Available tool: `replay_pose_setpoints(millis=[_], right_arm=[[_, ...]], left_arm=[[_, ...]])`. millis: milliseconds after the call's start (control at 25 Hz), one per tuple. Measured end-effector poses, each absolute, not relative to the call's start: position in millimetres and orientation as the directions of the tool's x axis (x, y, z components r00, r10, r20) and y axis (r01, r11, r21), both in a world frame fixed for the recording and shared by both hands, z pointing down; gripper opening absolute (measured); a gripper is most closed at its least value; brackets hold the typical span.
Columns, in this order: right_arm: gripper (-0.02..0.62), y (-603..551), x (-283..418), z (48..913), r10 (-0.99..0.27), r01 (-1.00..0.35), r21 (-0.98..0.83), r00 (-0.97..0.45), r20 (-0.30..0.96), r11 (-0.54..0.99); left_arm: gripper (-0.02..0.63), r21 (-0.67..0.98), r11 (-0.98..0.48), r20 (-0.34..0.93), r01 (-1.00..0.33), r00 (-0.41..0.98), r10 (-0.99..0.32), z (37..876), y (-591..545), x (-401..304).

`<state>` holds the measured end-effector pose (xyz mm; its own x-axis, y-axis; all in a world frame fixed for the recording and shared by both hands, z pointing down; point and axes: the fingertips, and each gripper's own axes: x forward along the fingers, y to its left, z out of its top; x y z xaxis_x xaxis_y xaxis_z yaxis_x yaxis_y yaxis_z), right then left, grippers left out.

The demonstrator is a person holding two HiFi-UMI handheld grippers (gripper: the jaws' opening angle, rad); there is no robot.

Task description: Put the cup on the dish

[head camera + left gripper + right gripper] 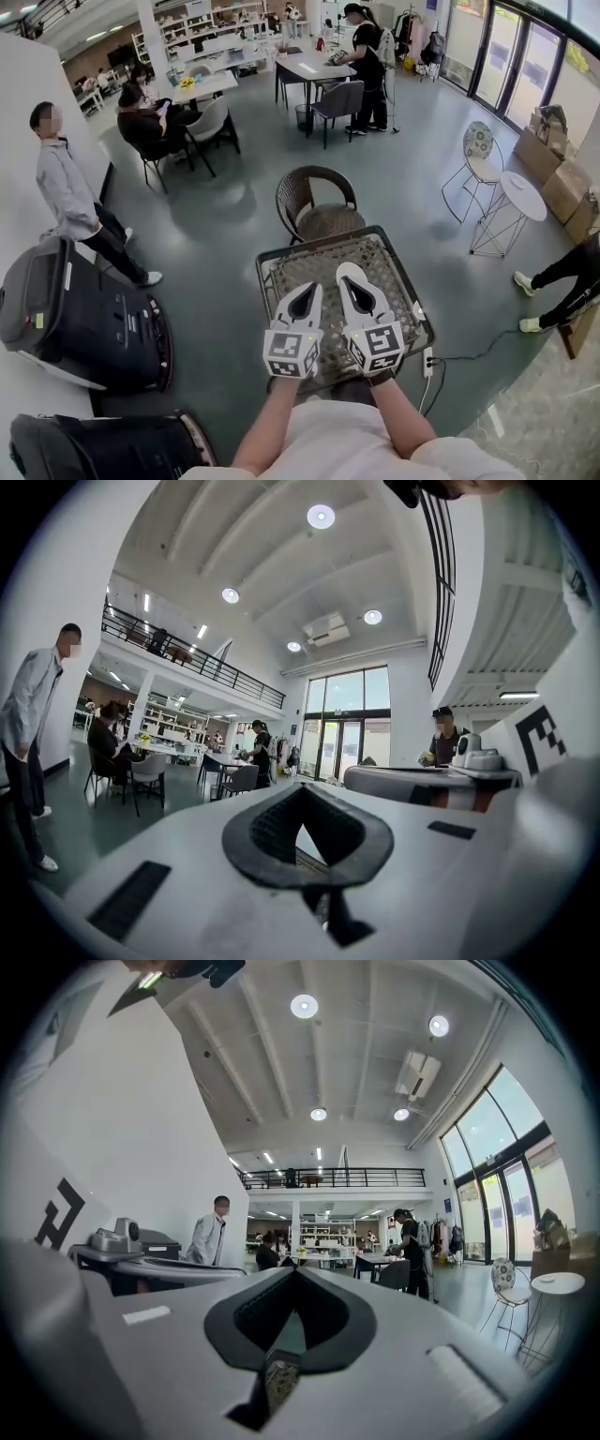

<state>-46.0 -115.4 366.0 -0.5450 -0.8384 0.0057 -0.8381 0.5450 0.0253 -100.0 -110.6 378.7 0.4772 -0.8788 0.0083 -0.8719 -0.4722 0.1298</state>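
Neither a cup nor a dish shows in any view. In the head view my left gripper (307, 287) and right gripper (350, 270) are held side by side over a square wicker-topped table (270, 272), pointing away from me. Both have their white jaws closed tip to tip, with nothing between them. The left gripper view looks level across the room over the shut left gripper (302, 791). The right gripper view does the same over the shut right gripper (295, 1275).
A wicker chair (314, 199) stands just beyond the table. Two black machines (75, 319) sit at my left, near a standing person (67, 192). A white round side table (522, 195) and a wire chair (478, 150) stand at the right. A power strip (427, 361) lies on the floor.
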Motion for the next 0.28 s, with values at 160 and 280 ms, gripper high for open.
replay_pose_setpoints(millis=[160, 280], right_arm=[[0.000, -113.3, -48.3, 367.4, -0.836, -0.835, 0.027, -0.549, 0.013, 0.549], [0.000, -111.9, -49.2, 368.9, -0.836, -0.836, 0.024, -0.548, 0.018, 0.548]], left_arm=[[0.003, 0.138, -0.466, 0.015, -0.874, 0.472, -0.881, 381.8, -108.5, -103.4], [0.003, 0.141, -0.467, 0.020, -0.873, 0.474, -0.880, 384.2, -106.1, -104.7]])
